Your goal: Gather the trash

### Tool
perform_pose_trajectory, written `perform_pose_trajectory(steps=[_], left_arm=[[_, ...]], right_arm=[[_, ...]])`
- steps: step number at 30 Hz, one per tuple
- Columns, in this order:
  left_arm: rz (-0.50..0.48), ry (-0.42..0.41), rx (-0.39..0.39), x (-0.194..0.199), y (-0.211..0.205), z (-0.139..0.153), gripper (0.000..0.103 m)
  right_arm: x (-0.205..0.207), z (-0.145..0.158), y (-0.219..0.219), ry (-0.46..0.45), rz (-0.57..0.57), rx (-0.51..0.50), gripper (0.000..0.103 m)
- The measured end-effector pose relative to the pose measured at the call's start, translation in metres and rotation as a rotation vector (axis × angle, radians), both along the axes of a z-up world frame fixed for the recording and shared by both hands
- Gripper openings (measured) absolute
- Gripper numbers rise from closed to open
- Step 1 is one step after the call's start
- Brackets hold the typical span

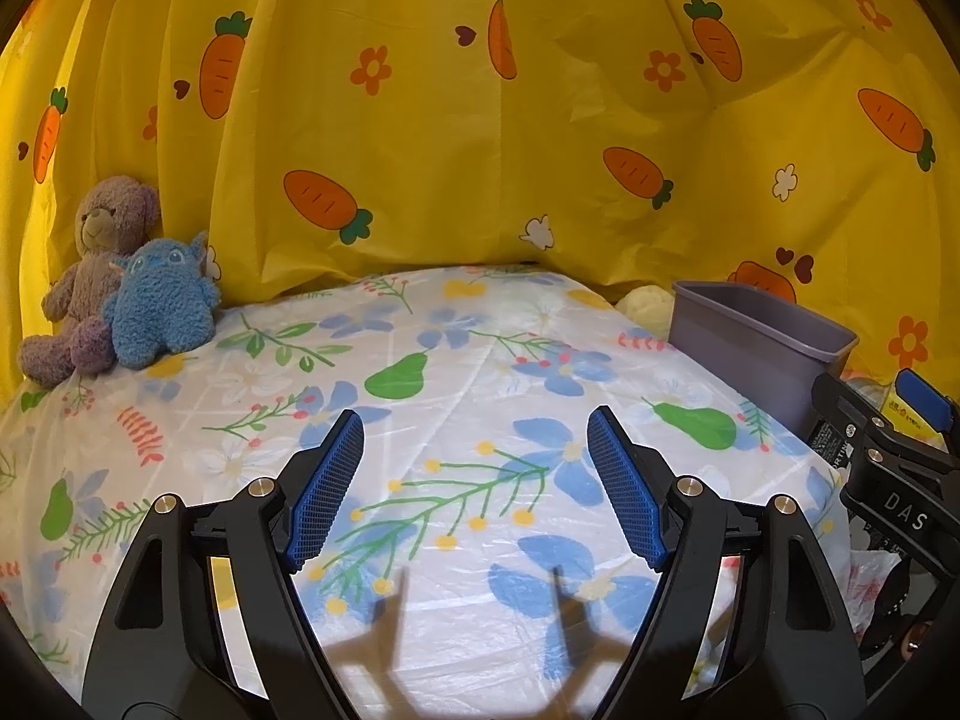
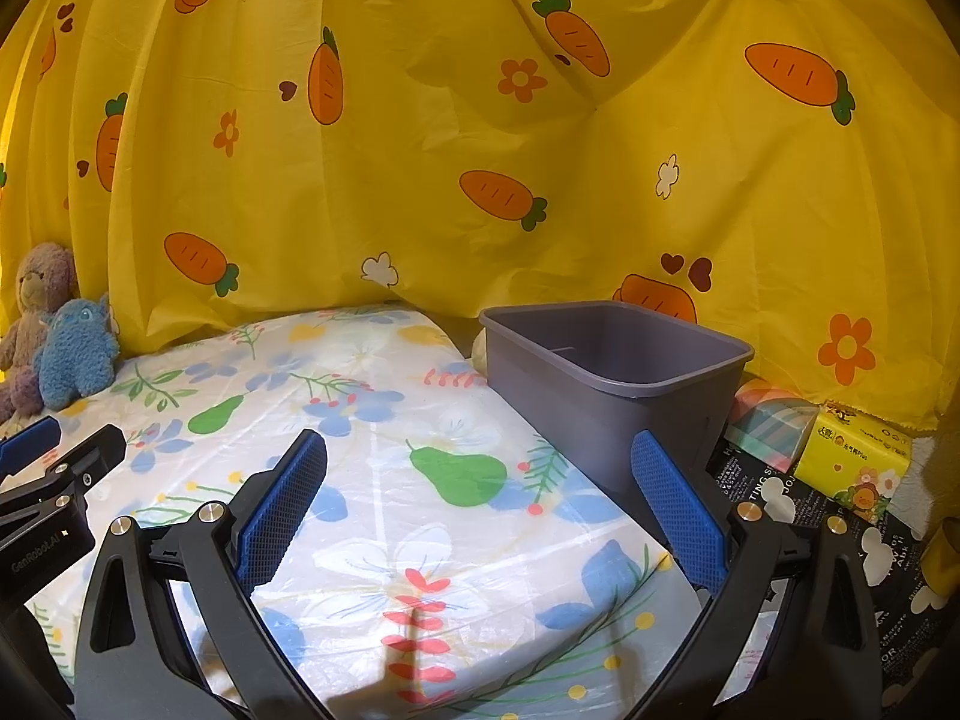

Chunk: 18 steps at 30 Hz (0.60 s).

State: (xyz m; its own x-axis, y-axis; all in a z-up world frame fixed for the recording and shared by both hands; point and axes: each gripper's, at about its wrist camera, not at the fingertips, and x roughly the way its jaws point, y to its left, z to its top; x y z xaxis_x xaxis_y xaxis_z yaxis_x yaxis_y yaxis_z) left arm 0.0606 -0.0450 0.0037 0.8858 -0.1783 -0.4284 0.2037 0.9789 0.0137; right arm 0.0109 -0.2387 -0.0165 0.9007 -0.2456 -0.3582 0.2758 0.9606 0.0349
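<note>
Table cover (image 1: 456,408) — thin glossy plastic film, creased, floral print. Yellow backdrop (image 1: 480,138) — soft matt cloth, folded. Grey bin (image 2: 606,384): smooth matt plastic. Two toys, bear (image 1: 96,264) and blue creature (image 1: 162,306), nubbly plush. Gripper pads (image 1: 327,486) rough blue mesh-textured rubber on black matt plastic arms; tissue pack (image 2: 858,456) shiny wrapper.

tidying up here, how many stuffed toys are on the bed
2, both at the far left corner against the yellow curtain: a purple-brown teddy bear sitting up, and a blue plush leaning against its right side. Something pale behind the grey bin is mostly hidden.
</note>
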Motion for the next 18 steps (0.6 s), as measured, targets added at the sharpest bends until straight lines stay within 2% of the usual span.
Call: perform_pose_trajectory(steps=[8,18], left_arm=[[0.015,-0.001,0.003,-0.0008,0.0028,0.0011,0.079],[0.06,-0.011,0.0,-0.0015,0.0081,0.0033,0.091]], right_arm=[[0.0003,0.0008,0.001,0.001,-0.003,-0.001,0.097],[0.0004,0.0008,0.0016,0.0,-0.005,0.0,0.097]])
